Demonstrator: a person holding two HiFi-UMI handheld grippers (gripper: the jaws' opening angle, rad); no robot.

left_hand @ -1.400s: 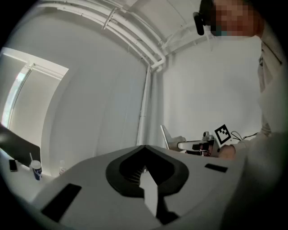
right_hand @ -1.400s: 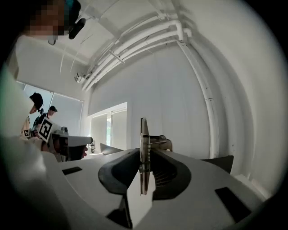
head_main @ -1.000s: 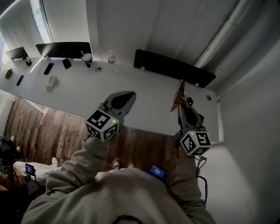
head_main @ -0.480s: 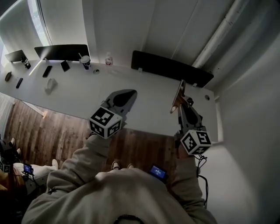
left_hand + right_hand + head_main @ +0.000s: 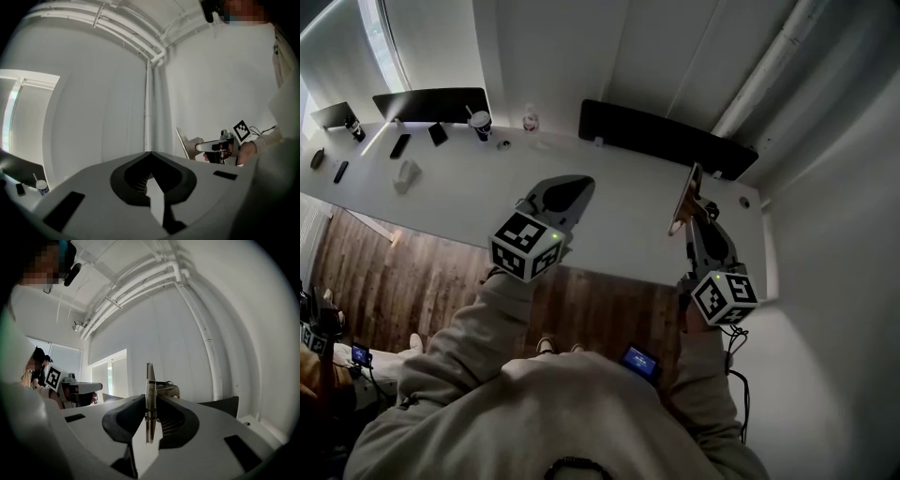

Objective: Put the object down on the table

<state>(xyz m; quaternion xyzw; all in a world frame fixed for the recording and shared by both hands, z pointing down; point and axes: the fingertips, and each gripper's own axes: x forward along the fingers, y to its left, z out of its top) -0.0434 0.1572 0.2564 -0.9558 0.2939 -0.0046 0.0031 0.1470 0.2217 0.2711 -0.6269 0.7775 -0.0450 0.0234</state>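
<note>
A thin brown board with a metal spring clip (image 5: 685, 198) stands on edge in the air over the white table (image 5: 469, 192). My right gripper (image 5: 692, 212) is shut on its lower part. In the right gripper view the board (image 5: 149, 380) is seen edge-on, pressed between the two dark pads (image 5: 123, 420). My left gripper (image 5: 568, 191) hovers over the table's middle, shut and empty, its tips meeting (image 5: 150, 153). From the left gripper view the board (image 5: 183, 143) and the right gripper (image 5: 209, 146) show at the right.
A long black panel (image 5: 666, 139) stands along the table's far edge, another (image 5: 431, 101) at the far left. A paper cup (image 5: 480, 123), a small bottle (image 5: 528, 120) and phones (image 5: 399, 145) lie far left. The wooden floor (image 5: 412, 272) runs below the near edge; a wall closes the right.
Both grippers have drifted slightly, the right one with the board a little to the right. The grip on the board is unchanged.
</note>
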